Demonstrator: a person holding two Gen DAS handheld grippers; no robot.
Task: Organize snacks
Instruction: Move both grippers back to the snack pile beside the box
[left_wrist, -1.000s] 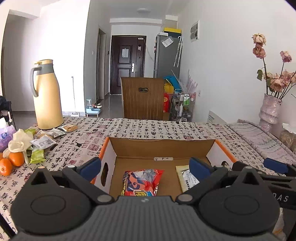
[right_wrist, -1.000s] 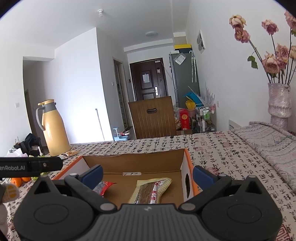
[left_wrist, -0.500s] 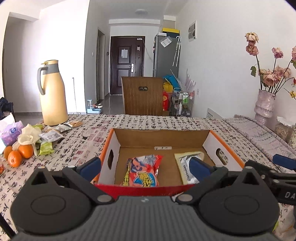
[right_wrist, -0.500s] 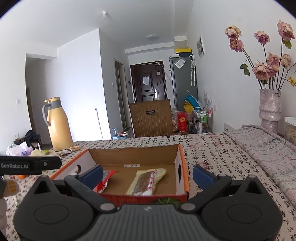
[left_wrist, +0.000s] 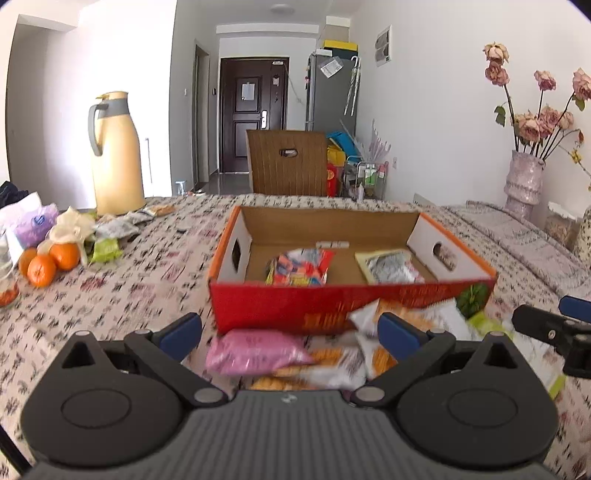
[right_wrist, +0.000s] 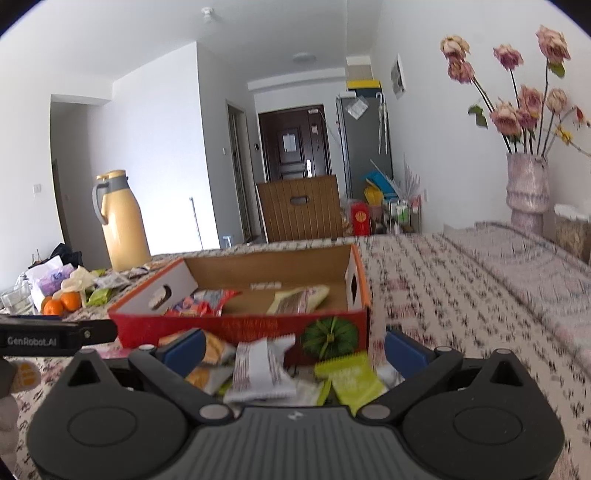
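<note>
With both the left tongs (left_wrist: 290, 334) and right tongs (right_wrist: 295, 349) spread and empty above the loose snack packets (right_wrist: 266, 373) heaped just before the red-fronted open cardboard box (left_wrist: 351, 302), a careless pinch might snag two overlapping packets together.

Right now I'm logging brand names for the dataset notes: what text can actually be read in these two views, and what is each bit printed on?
"GenRobot.AI": on the black side of the left gripper, at the left edge of the right wrist view.
Print on the red front of the cardboard box: blurred, unreadable.
Snack packets before the box: print too blurred.
Tablecloth characters: smeared by motion.
Papers on the fridge: too small.
</note>
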